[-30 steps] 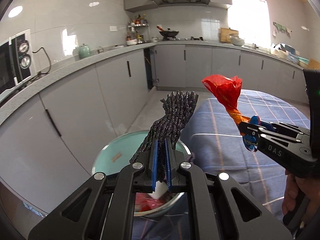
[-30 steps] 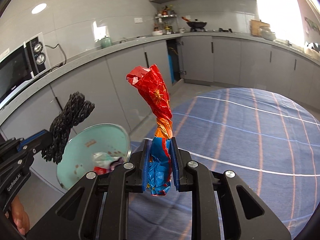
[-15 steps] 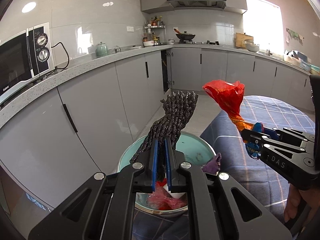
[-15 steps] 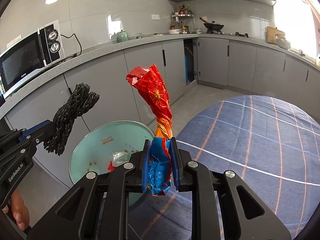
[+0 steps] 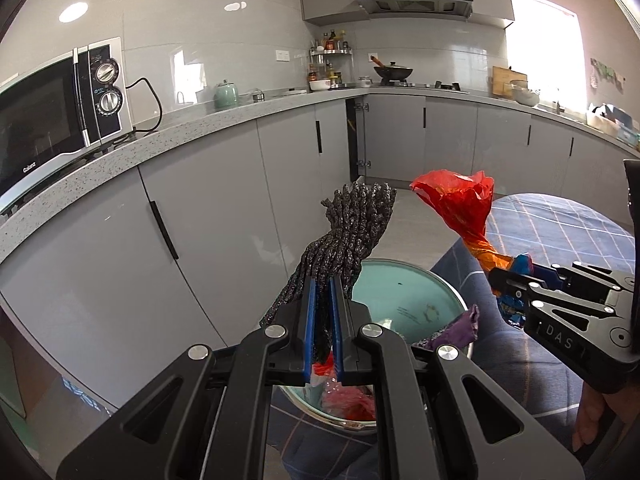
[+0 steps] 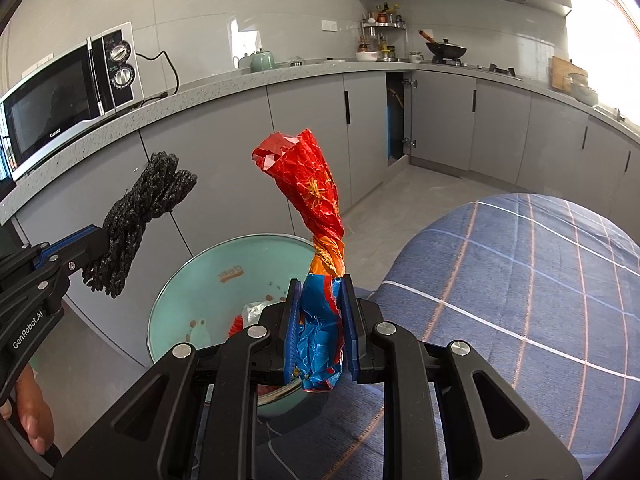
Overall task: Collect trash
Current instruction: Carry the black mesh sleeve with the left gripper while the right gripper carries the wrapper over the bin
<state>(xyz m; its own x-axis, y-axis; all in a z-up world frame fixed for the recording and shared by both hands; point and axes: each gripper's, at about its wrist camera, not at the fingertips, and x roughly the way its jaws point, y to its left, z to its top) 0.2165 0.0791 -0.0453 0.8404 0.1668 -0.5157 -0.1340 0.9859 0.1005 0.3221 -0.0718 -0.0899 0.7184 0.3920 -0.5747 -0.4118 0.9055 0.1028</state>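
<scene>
Above bowl: wrapper in right claw

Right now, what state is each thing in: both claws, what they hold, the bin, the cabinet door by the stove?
Left claw: shut on black cloth.
Black cloth: twisted, held upright.
Right claw: shut on wrapper.
Wrapper: crumpled, twisted, held upright.
Bin: open, trash inside.
Cabinet door: ajar.

You have a microwave on the grey counter at left, a green teapot further along, a wok on the hob, and a blue checked tablecloth at right.
</scene>
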